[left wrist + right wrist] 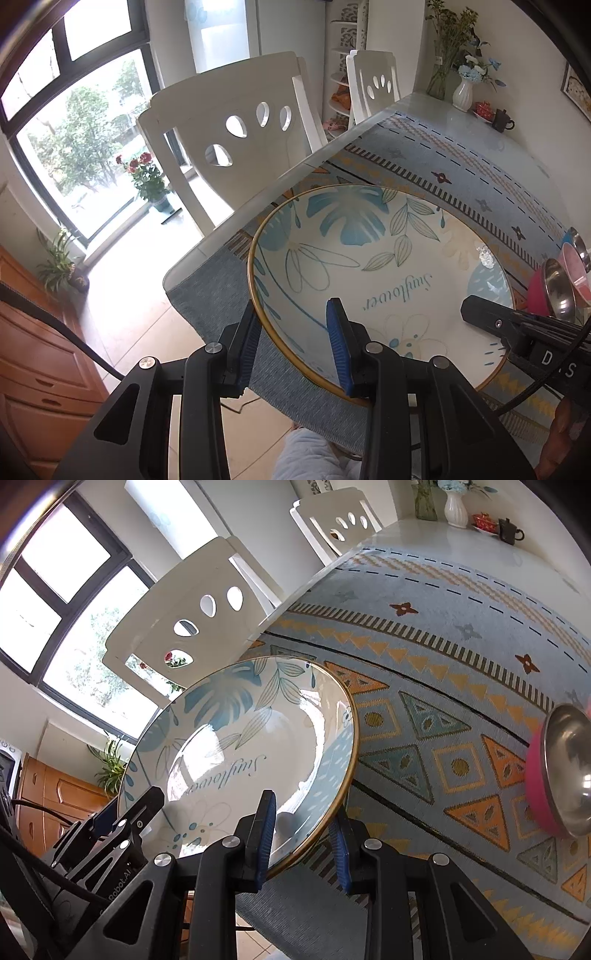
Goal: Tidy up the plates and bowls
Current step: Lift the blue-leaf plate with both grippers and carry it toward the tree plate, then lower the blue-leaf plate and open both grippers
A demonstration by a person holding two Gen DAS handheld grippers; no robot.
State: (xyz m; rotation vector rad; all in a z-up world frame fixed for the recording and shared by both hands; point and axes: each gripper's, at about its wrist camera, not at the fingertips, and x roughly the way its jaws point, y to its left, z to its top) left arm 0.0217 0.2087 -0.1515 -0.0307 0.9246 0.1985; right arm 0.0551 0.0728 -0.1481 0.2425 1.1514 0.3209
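plate: large floral plate (pixel 384 266) with gold rim and blue leaf print, script word printed on its face; held by both tongs at its near rim, over the near left corner of the table
plate tilt: in the right wrist view (pixel 243 753) it looks steeply tilted, far edge up; cannot tell whether its underside touches the tablecloth
left gripper: (pixel 295 343) clamped on the plate's near left rim, one blue pad on the plate's face, the other outside the rim under it
right gripper: (pixel 303 834) clamped on the plate's near right rim, one pad on the face, the other behind the rim
grippers to each other: both on the plate's near edge, apart; the right one shows at the plate's right side in the left wrist view (pixel 476 306), the left one at the plate's left side in the right wrist view (pixel 147 805)
tablecloth: blue cloth (pixel 424 709) with orange triangle pattern, spread under the plate and hanging over the near table edge
bowls: pink bowls with steel insides (pixel 557 288), right of the plate, well apart from it, on the cloth (pixel 561 771)
chairs: two white chairs (pixel 236 122) beyond the plate, along the left table side
far end past the plate: white vase (pixel 462 94), dark teapot (pixel 503 120), red cup on a saucer (pixel 483 109)
person: pale sleeve (pixel 306 458) below the plate, under the left gripper
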